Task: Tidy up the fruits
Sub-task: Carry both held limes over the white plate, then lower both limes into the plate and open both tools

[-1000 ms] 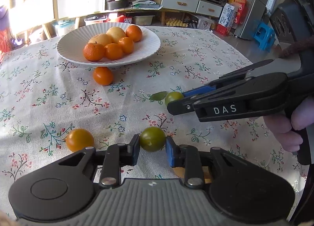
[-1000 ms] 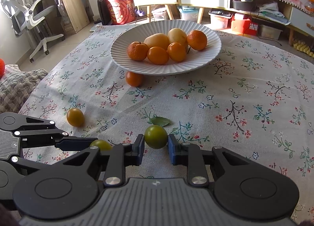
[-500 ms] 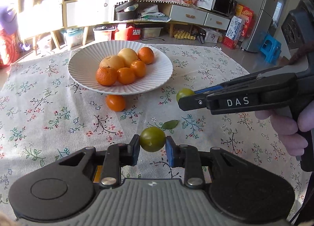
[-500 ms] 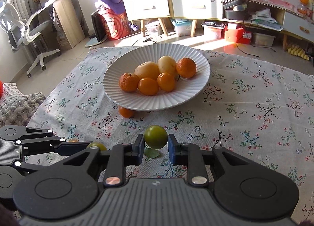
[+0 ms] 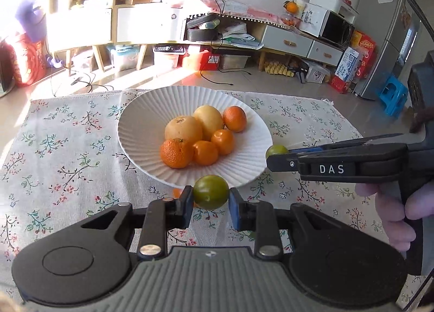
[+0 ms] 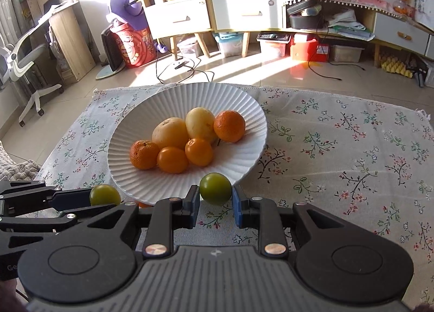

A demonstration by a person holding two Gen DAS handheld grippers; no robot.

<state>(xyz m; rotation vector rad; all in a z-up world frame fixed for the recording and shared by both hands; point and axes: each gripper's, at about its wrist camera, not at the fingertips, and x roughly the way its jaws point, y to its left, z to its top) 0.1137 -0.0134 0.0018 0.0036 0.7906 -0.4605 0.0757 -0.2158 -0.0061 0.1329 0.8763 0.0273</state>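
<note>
Fruit is the whole story, read across the left wrist view from its left edge. Floral tablecloth [image 5: 54, 154] fills the left third and carries no loose fruit there now, whereas a second ago an orange lay on it low at the left of this view. Centre frame, the white ribbed plate [image 5: 141, 122] has grown and slid down toward the camera since then, so both tools have travelled up to it. It holds six pieces: two pale yellow fruits [image 5: 184, 129] at the back and four mandarins [image 5: 176, 153] around them. Lower centre, the left gripper [image 5: 211, 199] is clamped on a green citrus [image 5: 211, 192] that sits just off the plate's near rim; a sliver of an orange fruit [image 5: 177, 192] peeks out beneath that rim. Right of centre, the right gripper [image 5: 274, 157] comes in from the frame's right edge, closed on a second green citrus [image 5: 276, 149] hanging beside the plate's right rim.

In the right wrist view its green citrus [image 6: 215, 188] is pinched between both pads at lower centre, over the plate's near edge [image 6: 127, 184].

Both green fruits look carried and ready to drop; I judge the next step to be moving each over bare plate and opening.
</note>
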